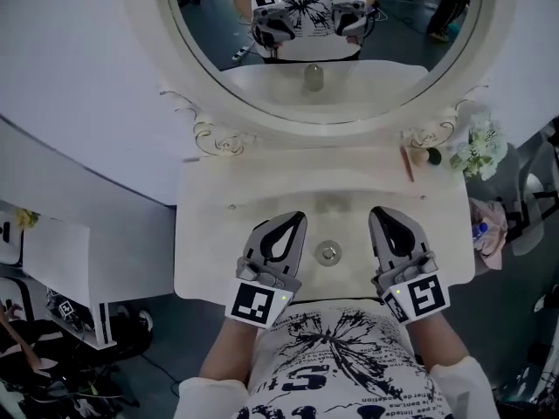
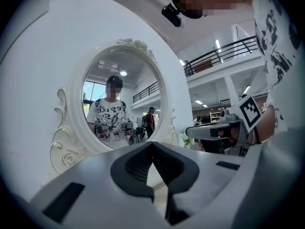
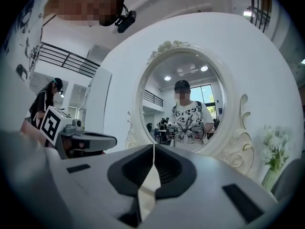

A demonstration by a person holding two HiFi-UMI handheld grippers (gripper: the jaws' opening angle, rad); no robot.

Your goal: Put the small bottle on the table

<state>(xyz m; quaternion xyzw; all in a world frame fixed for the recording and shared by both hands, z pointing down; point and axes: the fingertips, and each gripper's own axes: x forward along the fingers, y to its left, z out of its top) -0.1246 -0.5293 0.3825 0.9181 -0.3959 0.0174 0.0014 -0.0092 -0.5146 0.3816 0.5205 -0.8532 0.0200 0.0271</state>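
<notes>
Left claw [image 1: 295,220] and right claw [image 1: 379,213] side by side above white table [image 1: 210,234]. Both shut tight, jaws meeting, nothing between them. Both point at oval mirror [image 1: 402,51] ahead. Small bottle [image 1: 327,253] stands upright on table, between two claws and slightly behind their tips, touching neither. Bottle's reflection visible in mirror. White flowers [image 1: 479,147] ahead and to right of right claw, near table's back corner. Thin brown stick [image 1: 406,162] lies ahead of right claw, near flowers.
</notes>
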